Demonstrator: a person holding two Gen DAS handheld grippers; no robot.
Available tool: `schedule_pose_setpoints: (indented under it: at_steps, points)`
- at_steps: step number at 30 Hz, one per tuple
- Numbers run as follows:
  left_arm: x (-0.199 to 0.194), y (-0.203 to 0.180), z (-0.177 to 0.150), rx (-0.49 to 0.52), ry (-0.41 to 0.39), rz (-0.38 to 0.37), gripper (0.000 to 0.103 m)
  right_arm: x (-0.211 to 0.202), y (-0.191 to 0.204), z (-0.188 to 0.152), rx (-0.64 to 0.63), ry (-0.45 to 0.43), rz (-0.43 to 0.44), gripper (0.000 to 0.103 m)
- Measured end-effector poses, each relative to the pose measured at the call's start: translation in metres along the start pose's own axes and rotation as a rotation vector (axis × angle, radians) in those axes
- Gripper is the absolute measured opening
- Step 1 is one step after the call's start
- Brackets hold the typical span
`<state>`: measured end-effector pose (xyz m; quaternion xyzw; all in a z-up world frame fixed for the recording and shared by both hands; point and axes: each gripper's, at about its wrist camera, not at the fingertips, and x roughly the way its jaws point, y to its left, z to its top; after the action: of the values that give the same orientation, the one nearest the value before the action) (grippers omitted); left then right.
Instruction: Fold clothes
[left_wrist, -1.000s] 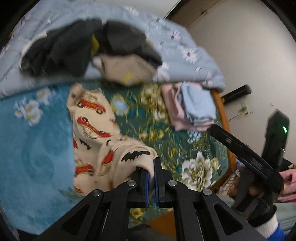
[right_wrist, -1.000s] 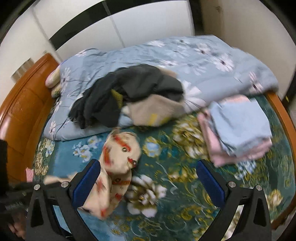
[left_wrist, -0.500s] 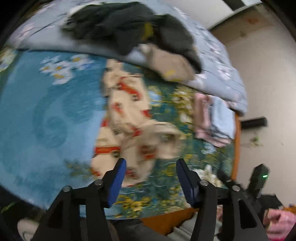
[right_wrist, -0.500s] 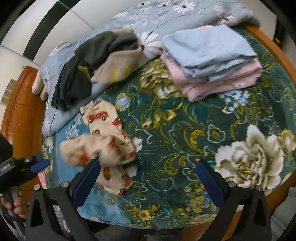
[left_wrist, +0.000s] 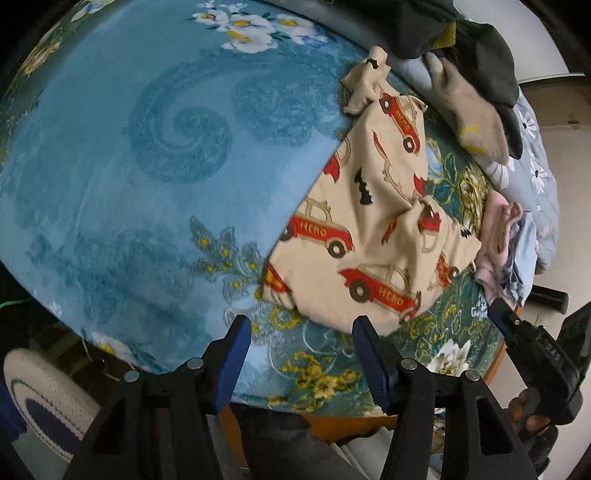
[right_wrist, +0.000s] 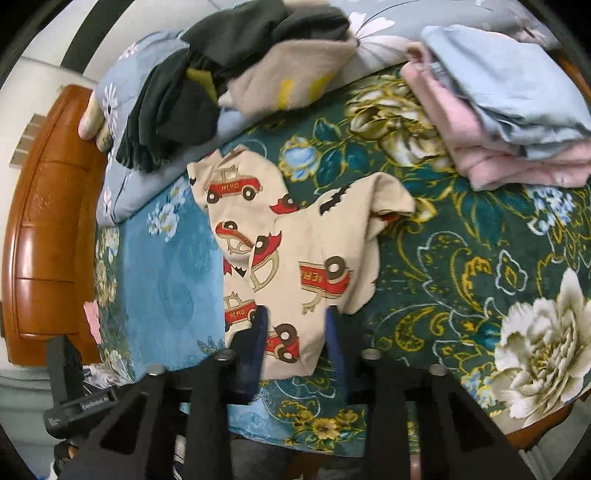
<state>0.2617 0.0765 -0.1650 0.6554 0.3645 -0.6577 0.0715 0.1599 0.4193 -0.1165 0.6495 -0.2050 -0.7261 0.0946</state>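
Cream kids' garment w/ red "HERO" cars + black bats (left_wrist: 373, 229) lies on the bed blanket (left_wrist: 140, 177), roughly at the seam where the blue swirl part meets the dark green floral part. Its long axis runs from the near bed edge up toward the pile of dark clothes; in the right wrist view (right_wrist: 291, 266) that's near-bottom to upper-left. Narrow end points away, toward the pile; wide end sits nearest the grippers. One corner is flopped out to the side toward the pink/blue stack, so it's rumpled, not flat.

Left gripper (left_wrist: 301, 354): fingers wide apart, holding nothing, hanging just short of the garment's near edge, tips over the blanket.

Right gripper (right_wrist: 295, 343): fingers apart but fairly narrow, one each side of the garment's near hem; cloth sits btwn the blue pads. Gap still shows either side, so not clamped. Pads are motion-blurred.

Pile of dark clothes (right_wrist: 207, 81) w/ a beige piece (right_wrist: 291, 77) on top rests on the grey-blue floral quilt (right_wrist: 122, 96) at the far side. Folded stack, pink under light blue (right_wrist: 506, 122), sits on the green part, well apart from the garment. Wooden headboard (right_wrist: 48, 221) at left of the right wrist view.
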Motion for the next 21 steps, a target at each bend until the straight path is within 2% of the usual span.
schedule_pose_setpoints:
  at_steps: [1,2,6,9,12,15,21]
  points:
    - [0.003,0.0,0.007,0.005,-0.003,-0.004,0.061,0.004,0.003,0.002,-0.003,0.009,-0.007,0.012]
    - [0.007,0.0,0.014,0.011,-0.005,-0.007,0.061,0.009,0.003,0.003,0.013,0.014,-0.019,0.006]
    - [0.031,-0.008,0.047,0.037,0.022,-0.021,0.061,0.017,0.002,0.006,0.093,0.01,-0.046,0.006]
    - [0.061,-0.007,0.053,0.051,0.094,0.024,0.061,0.017,0.0,0.003,0.123,-0.002,-0.074,0.006]
    - [0.089,0.003,0.039,0.016,0.17,0.031,0.061,0.018,-0.008,-0.004,0.147,0.008,-0.117,0.006]
    - [0.11,0.027,0.023,-0.138,0.22,0.028,0.061,0.021,-0.022,-0.013,0.211,0.02,-0.12,0.006]
    - [0.135,0.048,0.0,-0.425,0.245,-0.155,0.061,0.026,-0.041,-0.026,0.263,0.058,-0.165,0.006]
